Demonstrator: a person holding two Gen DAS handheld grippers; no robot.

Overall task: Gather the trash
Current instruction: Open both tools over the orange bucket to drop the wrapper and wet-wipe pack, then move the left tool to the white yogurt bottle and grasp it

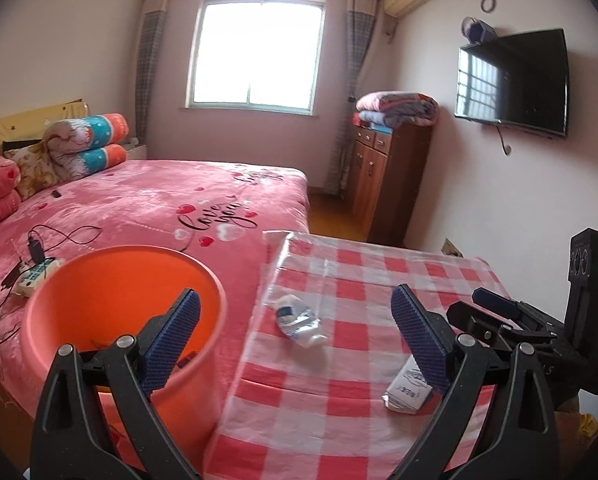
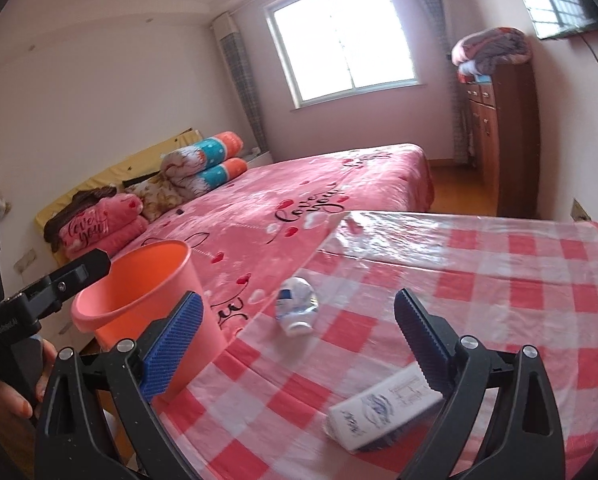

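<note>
Red-checked tablecloth (image 1: 339, 408) under clear plastic carries a crushed plastic bottle (image 1: 299, 320) at twelve o'clock from the left gripper (image 1: 295, 336), jaws wide apart and empty; a white carton (image 2: 383, 412) lies at four o'clock from the right gripper (image 2: 297, 344), also spread open, one finger hiding its far end; orange bin (image 1: 123, 300) stands at nine o'clock, contents hard to make out.

Left gripper (image 1: 295, 322) with jaws spread wide and holding nothing, right gripper (image 2: 297, 322) also wide apart and not holding anything, both levelled forward, side by side
</note>
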